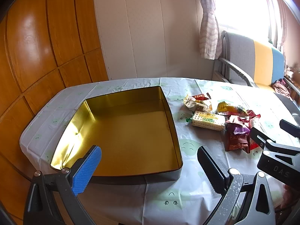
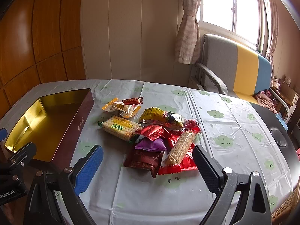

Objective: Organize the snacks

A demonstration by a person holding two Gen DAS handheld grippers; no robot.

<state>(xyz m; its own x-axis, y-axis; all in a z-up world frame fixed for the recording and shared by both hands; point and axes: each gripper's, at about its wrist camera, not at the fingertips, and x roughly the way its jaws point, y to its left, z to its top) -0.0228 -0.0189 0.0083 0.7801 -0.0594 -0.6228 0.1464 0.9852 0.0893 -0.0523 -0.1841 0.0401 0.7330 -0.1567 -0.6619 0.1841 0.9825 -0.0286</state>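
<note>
An open tin box with a gold inside and nothing in it sits on the table's left; it also shows in the right wrist view. A pile of wrapped snacks lies to its right: a cracker pack, a yellow bag, a purple packet, a grain bar and red wrappers. My left gripper is open over the box's near edge. My right gripper is open and empty, just before the near side of the pile.
The table wears a pale cloth with green faces. A grey, yellow and blue sofa stands behind it at the right, under a window. Wooden cabinets line the left wall. A dark mouse lies at the table's right edge.
</note>
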